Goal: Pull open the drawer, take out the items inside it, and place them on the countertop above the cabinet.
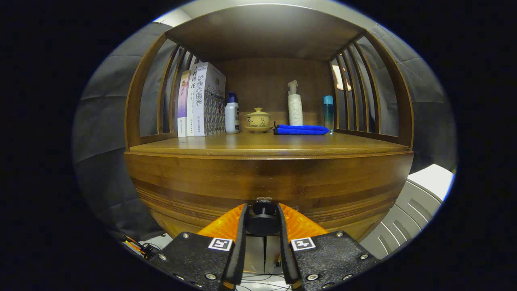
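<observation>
Grey cloth walls hang all around a big brown wooden cabinet (pixel 266 178). Its flat top, the bench (pixel 266 144), sits under a wooden roof with thin wooden bars on both sides.

The yellow lidded pot (pixel 257 120) stands at the back of the bench, about in the middle. To the left of the pot stand some tall books (pixel 202 101), leaning close together. Just left of the pot is a white bottle with a blue cap (pixel 232 113). To the right of the pot stands a tall white pump bottle (pixel 295 105). A folded blue cloth (pixel 301 129) lies in front of that bottle, close to the pot. Farther right of the pot is a thin blue-green bottle (pixel 328 112).

Below the bench, straight under the pot, is the drawer (pixel 266 190) front, and it looks closed. A small dark round knob (pixel 263 220) sticks out from it. The gripper (pixel 262 222) has one finger on each side of the knob, squeezing it.
</observation>
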{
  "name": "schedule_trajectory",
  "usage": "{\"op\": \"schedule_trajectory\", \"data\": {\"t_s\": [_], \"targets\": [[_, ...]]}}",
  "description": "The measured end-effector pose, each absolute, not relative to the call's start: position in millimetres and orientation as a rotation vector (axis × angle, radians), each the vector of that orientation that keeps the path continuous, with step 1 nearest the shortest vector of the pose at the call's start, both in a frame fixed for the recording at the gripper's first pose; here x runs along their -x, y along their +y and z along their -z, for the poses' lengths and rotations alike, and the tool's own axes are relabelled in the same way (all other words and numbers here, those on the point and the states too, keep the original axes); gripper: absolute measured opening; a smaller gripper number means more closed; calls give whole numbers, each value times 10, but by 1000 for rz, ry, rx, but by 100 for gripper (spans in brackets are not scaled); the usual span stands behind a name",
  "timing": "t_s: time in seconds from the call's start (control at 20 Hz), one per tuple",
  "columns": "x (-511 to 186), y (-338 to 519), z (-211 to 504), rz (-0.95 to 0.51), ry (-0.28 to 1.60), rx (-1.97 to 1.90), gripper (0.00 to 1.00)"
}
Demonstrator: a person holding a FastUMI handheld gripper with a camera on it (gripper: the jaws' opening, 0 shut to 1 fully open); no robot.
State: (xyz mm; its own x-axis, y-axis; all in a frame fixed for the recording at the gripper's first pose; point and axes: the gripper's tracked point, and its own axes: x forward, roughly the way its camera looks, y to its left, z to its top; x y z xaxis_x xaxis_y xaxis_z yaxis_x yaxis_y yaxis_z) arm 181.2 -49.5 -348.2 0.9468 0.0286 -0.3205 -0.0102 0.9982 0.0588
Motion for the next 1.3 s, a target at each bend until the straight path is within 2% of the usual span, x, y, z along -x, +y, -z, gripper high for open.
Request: {"op": "schedule_trajectory", "data": {"t_s": [0.05, 0.15, 1.3], "targets": [[-1813, -495, 3498, -22, 326, -56, 34], [-1780, -492, 3518, -25, 325, -36, 32], [-297, -469, 3313, -30, 372, -5, 32]]}}
